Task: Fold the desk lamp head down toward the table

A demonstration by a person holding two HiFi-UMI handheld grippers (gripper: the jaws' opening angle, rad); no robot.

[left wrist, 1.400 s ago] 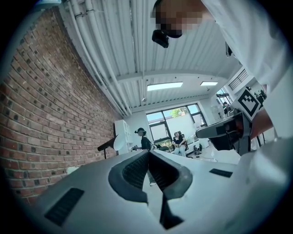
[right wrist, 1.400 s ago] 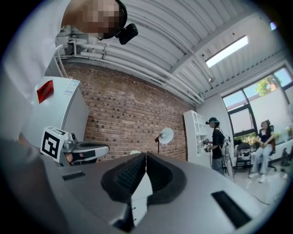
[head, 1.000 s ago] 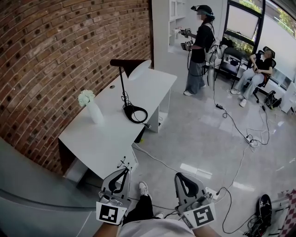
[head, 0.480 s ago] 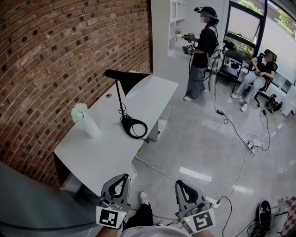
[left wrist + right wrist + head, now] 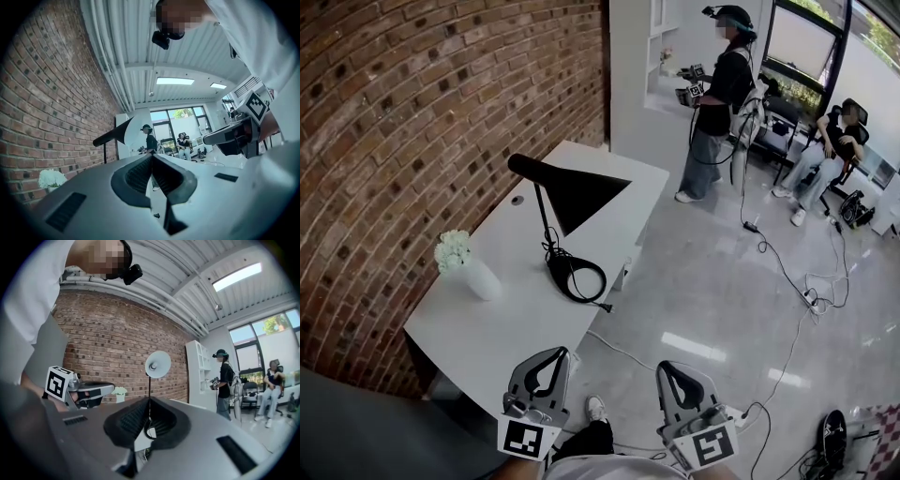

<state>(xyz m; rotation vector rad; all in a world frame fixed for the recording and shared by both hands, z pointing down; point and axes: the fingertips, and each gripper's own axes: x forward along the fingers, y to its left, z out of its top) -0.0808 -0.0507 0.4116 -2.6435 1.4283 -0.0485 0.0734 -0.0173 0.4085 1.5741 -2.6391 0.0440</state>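
Approach stage, I judge: left gripper (image 5: 555,356) and right gripper (image 5: 667,368), jaws closed and empty, sit short of the counter (image 5: 502,314); next, reach the lamp head (image 5: 581,192) and tip it down.

Daylight is admitted through the tall windows (image 5: 802,42), and glare is thrown on the glossy floor (image 5: 694,347). Both gripper views are bent by fisheye distortion and darkened at the corners; 2 ceiling panels (image 5: 175,81) are lit.

Desk lamp (image 5: 577,195) on table (image 5: 506,323), vase (image 5: 478,279) left of it, brick wall (image 5: 394,122) along table's left, standing person (image 5: 717,103) beyond.
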